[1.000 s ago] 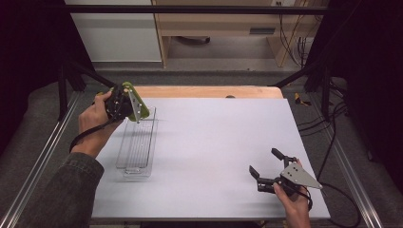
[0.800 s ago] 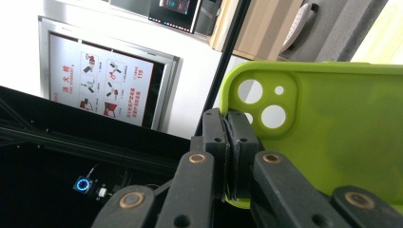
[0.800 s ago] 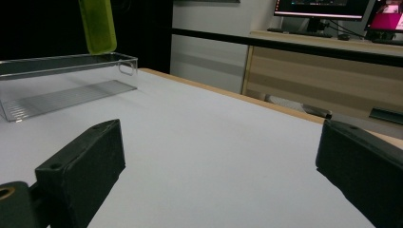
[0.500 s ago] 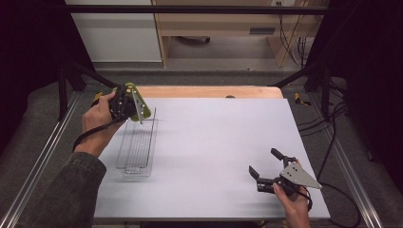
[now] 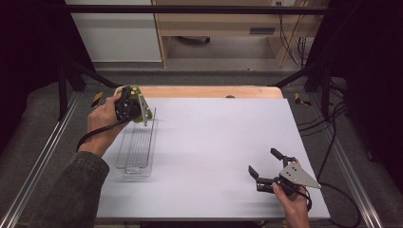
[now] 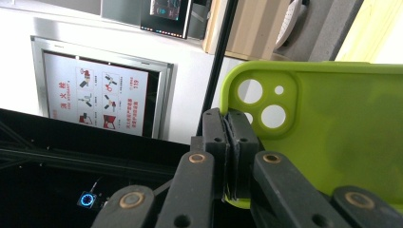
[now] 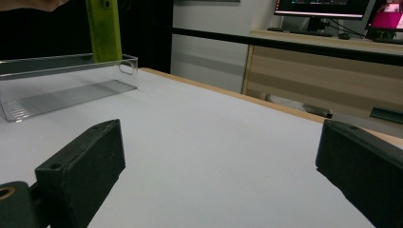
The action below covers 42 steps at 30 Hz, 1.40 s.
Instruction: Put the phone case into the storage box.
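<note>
Table (image 5: 214, 142) centre open; clear tray (image 5: 135, 152) blocks left side.

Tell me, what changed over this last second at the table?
Very little. The left gripper, shut on the green phone case, drifted slightly toward the table's far edge, over the far end of the clear tray. Nothing was grabbed or released. The tray stayed put, and the right gripper kept resting open near the right front corner.

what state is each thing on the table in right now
lime green soft phone case: clamped at its edge, held over the tray's far end
clear plastic ridged tray: lying flat, nothing seen inside
left tool: shut on the case
right tool: open, holding nothing, low over the white table
</note>
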Each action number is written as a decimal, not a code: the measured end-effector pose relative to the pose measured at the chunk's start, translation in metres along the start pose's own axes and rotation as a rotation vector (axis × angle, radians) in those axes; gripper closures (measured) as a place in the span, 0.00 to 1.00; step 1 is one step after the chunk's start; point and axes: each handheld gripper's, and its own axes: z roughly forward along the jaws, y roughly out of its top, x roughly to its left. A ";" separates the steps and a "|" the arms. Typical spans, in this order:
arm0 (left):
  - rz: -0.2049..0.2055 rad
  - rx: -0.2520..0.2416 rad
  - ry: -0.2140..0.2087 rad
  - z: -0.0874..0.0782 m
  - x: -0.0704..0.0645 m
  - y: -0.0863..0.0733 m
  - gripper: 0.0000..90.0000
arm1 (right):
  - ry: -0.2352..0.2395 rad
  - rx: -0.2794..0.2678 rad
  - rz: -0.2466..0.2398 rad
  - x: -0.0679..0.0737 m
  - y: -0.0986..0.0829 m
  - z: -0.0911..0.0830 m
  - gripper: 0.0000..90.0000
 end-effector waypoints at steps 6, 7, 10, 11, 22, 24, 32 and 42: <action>0.015 0.006 0.000 0.002 -0.004 -0.001 0.97 | 0.002 0.001 0.000 0.000 0.000 0.000 0.03; 0.017 0.001 0.002 0.003 -0.004 -0.001 0.97 | 0.002 0.000 -0.001 0.000 0.000 0.000 0.03; 0.016 -0.003 0.002 0.003 -0.005 0.000 0.97 | 0.003 0.002 -0.002 0.001 0.000 0.001 0.03; 0.018 0.000 0.000 0.003 -0.005 0.001 0.97 | 0.003 0.003 -0.003 0.001 -0.001 0.001 0.03; 0.049 0.005 0.000 0.008 -0.013 -0.002 0.97 | 0.000 0.012 -0.006 0.001 -0.001 0.001 0.03; 0.051 0.007 -0.002 0.009 -0.014 -0.002 0.97 | 0.000 0.010 -0.003 0.001 -0.001 0.001 0.03; 0.056 0.010 -0.005 0.012 -0.017 -0.001 0.97 | -0.004 0.007 0.000 0.001 -0.001 0.001 0.03; 0.073 0.010 -0.007 0.013 -0.022 0.000 0.97 | 0.001 0.010 -0.006 0.001 -0.002 0.002 0.03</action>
